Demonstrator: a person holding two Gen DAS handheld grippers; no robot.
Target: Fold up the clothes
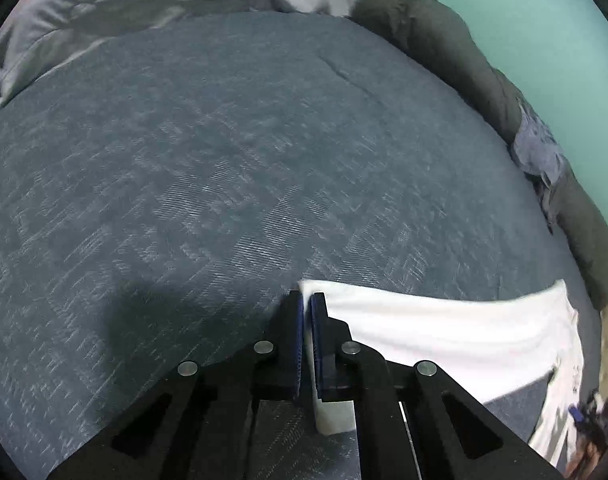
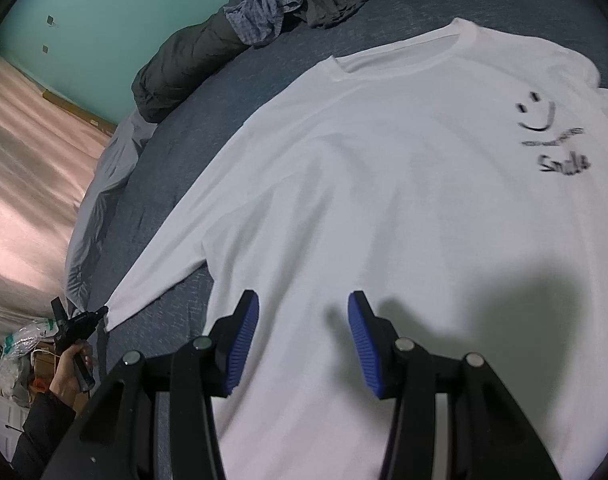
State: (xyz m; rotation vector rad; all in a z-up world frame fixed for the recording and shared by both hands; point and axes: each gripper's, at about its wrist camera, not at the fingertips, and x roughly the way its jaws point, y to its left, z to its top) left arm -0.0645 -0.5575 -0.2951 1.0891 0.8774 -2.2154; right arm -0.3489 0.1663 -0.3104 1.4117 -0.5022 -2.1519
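A: What's the biggest thing in view?

B: The bed (image 1: 208,168), covered in dark blue-grey cloth. Along its far edge, against the green wall (image 2: 104,4), runs a rolled dark blanket (image 2: 176,64) with a crumpled blue checked garment (image 2: 264,12) on top of it.

A: And the clothing to fold?

B: A white T-shirt (image 2: 376,184) lies front up on the bed, collar toward the blanket, a smiley and the word "Smile" printed on the chest. The body looks spread flat, one sleeve (image 2: 160,272) stretched out to the side.

A: So how far along?

B: No fold shows in the part I can see — the shirt is laid open. Its hem and its other side are out of frame, so I can't speak for those. A sleeve or side fold looks like what is in hand.

A: The grippers?

B: The left gripper (image 1: 307,312) has its jaws pressed together on the sleeve's edge, white cloth pinched between the pads. The right gripper (image 2: 303,312) hovers over the lower body of the shirt, jaws spread wide, holding nothing
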